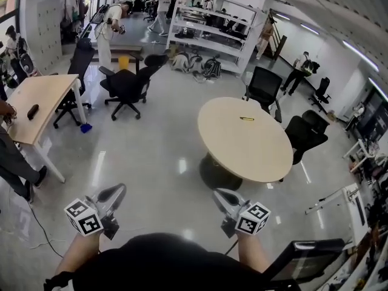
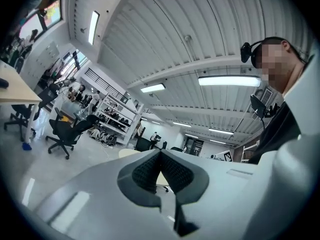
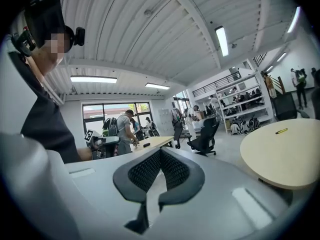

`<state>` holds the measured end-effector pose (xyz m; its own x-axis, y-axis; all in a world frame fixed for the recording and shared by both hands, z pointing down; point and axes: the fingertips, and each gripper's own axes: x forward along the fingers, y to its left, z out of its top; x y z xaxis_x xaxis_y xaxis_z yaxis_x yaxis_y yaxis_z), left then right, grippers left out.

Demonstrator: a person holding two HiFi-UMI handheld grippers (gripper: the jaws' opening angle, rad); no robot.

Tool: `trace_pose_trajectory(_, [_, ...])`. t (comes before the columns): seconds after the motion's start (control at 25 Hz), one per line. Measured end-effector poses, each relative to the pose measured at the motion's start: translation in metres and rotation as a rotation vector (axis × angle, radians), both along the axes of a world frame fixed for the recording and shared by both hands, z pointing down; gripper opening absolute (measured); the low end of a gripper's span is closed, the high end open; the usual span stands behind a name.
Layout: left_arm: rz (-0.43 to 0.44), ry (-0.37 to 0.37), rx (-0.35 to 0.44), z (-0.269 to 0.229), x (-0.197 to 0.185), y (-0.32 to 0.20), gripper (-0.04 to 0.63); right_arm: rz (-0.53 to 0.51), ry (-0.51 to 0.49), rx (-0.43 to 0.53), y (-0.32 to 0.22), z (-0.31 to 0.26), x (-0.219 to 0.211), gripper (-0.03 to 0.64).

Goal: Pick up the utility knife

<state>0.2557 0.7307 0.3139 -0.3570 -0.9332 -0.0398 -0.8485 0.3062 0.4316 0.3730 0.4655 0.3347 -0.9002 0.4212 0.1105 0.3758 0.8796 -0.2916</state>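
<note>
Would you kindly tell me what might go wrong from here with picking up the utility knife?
1. The left gripper and right gripper both show jaws together, holding nothing; unless one opens in time, it would likely shove the utility knife along the round table instead of gripping it.
2. The knife lies flat toward the table's far side, so the reach is long and the jaws may slip off it.
</note>
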Motion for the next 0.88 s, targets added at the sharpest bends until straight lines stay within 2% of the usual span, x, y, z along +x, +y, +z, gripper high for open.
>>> trace_pose_trajectory(0.24, [-0.093,-0.021,-0.023,0.007,-0.053,-0.045,-0.006,-0.098,-0.021,-0.012,-0.054,0.01,-0.079,0.014])
trace_pose_trajectory(0.56, [-0.213,-0.059,-0.01,-0.016,-0.114,-0.141,-0.006,-0.256,-0.067,0.005,-0.148,-0.004,-0.181,0.014])
trace_pose_trajectory(0.72, [-0.231,-0.044,-0.023,-0.015,-0.136,-0.189,-0.006,-0.295,-0.064,-0.002,-0.187,-0.001,-0.214,0.014])
trace_pose_trajectory(0.88, [-0.233,-0.022,-0.051,-0.01,-0.163,-0.213,-0.006,-0.298,-0.059,-0.018,-0.211,0.004,-0.237,0.014])
